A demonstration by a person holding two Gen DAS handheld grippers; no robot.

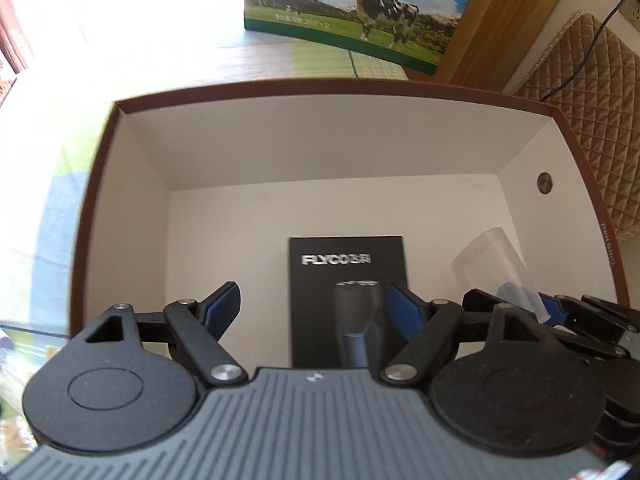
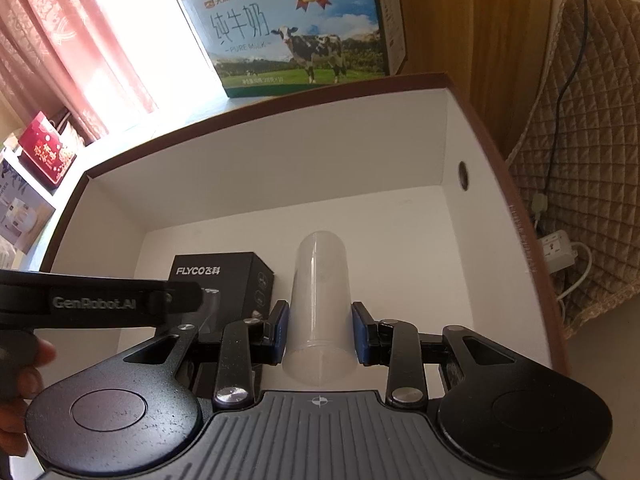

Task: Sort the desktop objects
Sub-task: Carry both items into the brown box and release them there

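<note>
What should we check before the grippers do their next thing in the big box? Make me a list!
1. Black FLYCO box is inside the storage box: ok.
2. Left hand-held gripper has let go: ok, its pads stand wide apart, with the FLYCO box lying between and below them.
3. Clear plastic cup is lying on the storage box floor: cannot tell, it may be lifted slightly.
4. Right hand-held gripper is around the cup: ok, a pad on each side; whether they are squeezing it, cannot tell.
5. Space for the cup beside the FLYCO box: ok, bare floor shows to its right.
6. Cup and FLYCO box apart: ok.
</note>
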